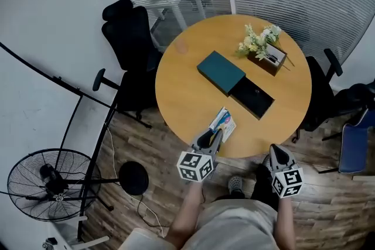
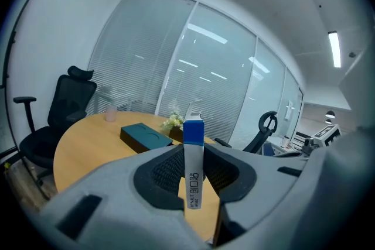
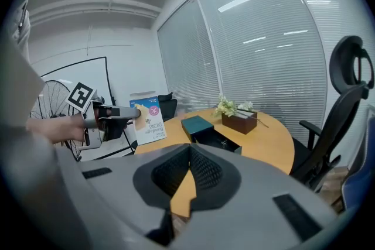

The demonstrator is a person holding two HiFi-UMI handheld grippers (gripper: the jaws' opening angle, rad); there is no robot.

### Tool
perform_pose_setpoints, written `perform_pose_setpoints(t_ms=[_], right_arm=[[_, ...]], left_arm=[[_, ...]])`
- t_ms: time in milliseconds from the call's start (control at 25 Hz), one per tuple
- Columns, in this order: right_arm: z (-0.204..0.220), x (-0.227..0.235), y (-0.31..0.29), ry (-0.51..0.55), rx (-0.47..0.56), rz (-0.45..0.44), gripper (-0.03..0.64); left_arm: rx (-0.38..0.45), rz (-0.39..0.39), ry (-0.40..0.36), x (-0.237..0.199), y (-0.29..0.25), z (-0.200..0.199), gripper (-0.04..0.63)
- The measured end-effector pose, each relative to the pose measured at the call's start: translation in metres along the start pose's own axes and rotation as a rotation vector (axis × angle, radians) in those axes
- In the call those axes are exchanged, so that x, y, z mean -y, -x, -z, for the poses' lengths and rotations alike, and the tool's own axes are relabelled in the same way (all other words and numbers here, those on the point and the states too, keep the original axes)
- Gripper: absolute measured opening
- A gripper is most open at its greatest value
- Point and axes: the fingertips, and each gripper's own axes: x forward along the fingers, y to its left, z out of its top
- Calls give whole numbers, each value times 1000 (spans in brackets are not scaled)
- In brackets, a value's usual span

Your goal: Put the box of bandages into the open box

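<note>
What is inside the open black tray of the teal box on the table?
The open tray shows only its dark bottom and a tiny pale speck, too small to identify. Whatever lies under the teal cover is hidden.

1. The room is evenly bright. In my left gripper view a ceiling light strip (image 2: 334,50) glows white, and more lights mirror as pale streaks on the glass wall (image 2: 205,67).
2. From my head view the round table (image 1: 187,91) is lit flat with a faint sheen. Its shadow on the wooden floor (image 1: 158,143) is soft-edged.
3. Both gripper views bow hard toward the edges, and their corners go black.
4. The grey body of my right gripper (image 3: 188,147) looks soft close to the lens, while the room beyond it is fairly sharp.
</note>
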Motion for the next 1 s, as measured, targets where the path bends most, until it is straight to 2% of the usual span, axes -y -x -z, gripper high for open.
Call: perform_pose_setpoints(t_ms=[320, 720, 1000], right_arm=[[-27, 18, -41, 26, 26, -50, -3], [-73, 57, -98, 70, 16, -163, -3], [-80, 94, -128, 87, -34, -218, -2]], left_arm=[[-56, 61, -9, 4, -35, 0, 84], [-35, 5, 10, -8, -87, -36, 84], [-35, -42, 23, -11, -122, -44, 84]])
